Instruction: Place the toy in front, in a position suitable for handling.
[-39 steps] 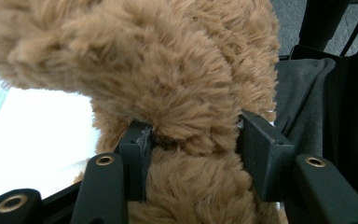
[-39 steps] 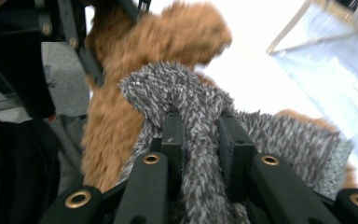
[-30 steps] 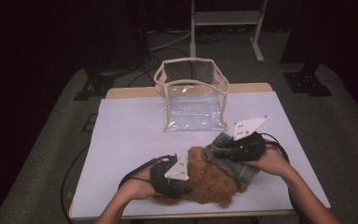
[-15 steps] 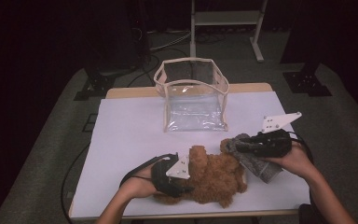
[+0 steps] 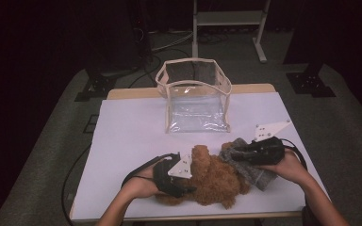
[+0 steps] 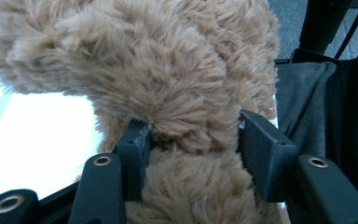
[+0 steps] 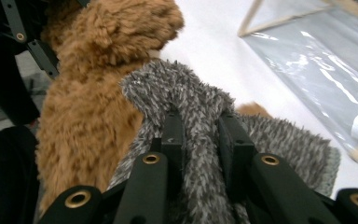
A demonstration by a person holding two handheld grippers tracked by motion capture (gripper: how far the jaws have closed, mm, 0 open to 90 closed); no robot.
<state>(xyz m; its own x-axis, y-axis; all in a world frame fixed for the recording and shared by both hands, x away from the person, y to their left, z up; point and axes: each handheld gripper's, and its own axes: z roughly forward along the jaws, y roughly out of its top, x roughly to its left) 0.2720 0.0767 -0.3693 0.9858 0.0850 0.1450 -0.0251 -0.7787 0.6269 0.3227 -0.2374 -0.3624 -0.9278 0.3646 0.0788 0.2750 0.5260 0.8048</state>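
Teddy (image 5: 217, 181) clamped by L gripper (image 6: 193, 144); R gripper (image 7: 200, 140) pinching grey cloth (image 5: 252, 167), both hands low.

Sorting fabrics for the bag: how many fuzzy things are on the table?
2: a brown plush toy near the front edge, gripped by the left tongs; a grey fuzzy cloth beside it, pinched by the right tongs.

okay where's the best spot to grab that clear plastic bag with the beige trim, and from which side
Probably the beige-trimmed top rim of the clear plastic bag, at its near edge, coming straight down from above. The bag stands upright and open on the white table; the rim is its stiffest, thinnest part, while the slick clear walls give flat jaws little purchase.
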